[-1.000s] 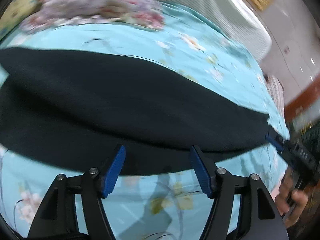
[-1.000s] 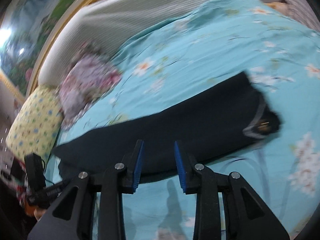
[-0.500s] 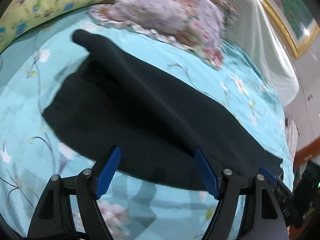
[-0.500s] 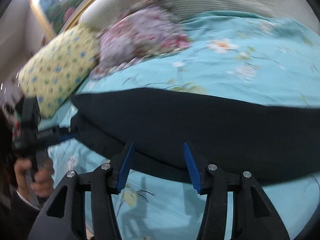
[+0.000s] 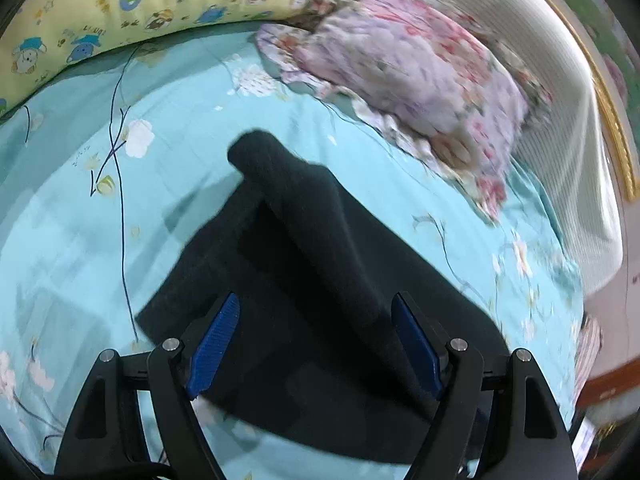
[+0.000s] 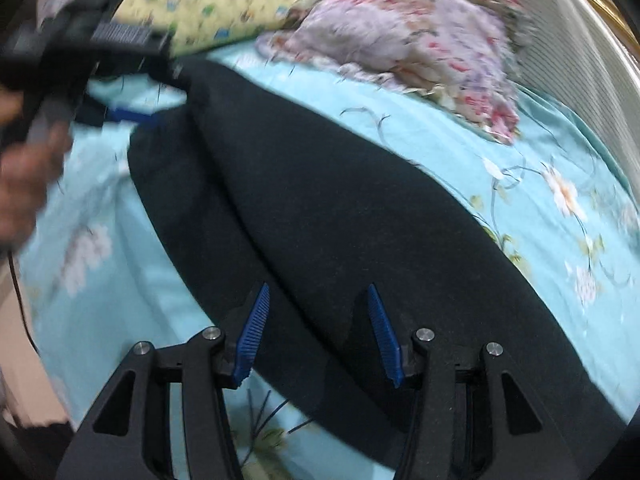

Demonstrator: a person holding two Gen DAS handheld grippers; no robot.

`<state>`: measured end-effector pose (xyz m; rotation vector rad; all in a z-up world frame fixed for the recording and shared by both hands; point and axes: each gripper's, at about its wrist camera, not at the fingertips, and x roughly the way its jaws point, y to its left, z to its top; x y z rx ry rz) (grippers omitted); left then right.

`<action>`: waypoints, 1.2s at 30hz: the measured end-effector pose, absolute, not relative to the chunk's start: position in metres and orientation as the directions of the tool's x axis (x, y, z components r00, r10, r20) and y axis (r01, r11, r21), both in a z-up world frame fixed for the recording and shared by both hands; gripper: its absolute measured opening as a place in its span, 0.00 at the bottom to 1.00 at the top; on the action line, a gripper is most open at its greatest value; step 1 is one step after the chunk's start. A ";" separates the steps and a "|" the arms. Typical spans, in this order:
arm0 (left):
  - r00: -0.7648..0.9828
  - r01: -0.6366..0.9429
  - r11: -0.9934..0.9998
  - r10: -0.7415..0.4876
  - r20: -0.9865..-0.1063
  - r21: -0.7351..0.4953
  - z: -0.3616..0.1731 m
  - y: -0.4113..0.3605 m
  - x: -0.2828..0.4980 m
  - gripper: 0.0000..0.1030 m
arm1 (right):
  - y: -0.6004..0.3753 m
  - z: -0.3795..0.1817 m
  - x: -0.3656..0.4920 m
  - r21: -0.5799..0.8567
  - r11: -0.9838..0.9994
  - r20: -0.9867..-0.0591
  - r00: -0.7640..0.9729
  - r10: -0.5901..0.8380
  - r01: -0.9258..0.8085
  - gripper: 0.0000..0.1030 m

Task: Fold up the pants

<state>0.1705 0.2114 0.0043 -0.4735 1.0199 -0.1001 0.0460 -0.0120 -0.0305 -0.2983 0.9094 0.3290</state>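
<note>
Black pants lie folded lengthwise on a turquoise flowered bedsheet. In the left wrist view my left gripper is open and empty, hovering over the leg-end part of the pants. In the right wrist view the pants run from upper left to lower right, and my right gripper is open and empty above their near edge. The left gripper also shows in the right wrist view at the upper left, held by a hand near the far end of the pants.
A yellow cartoon-print pillow and a pink flowered pillow lie at the head of the bed. A white ribbed headboard and a gold picture frame stand at the right. The pillows also show in the right wrist view.
Both grippers have swung left along the pants toward the pillow end. The right gripper's fingers have spread wider. The pants lie as before.
</note>
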 end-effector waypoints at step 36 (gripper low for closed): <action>0.561 -0.080 0.906 -0.305 -0.770 -0.417 -0.027 0.239 0.109 0.22 | -0.036 -0.015 0.015 0.083 0.924 -0.815 0.508 0.279 -0.374 0.06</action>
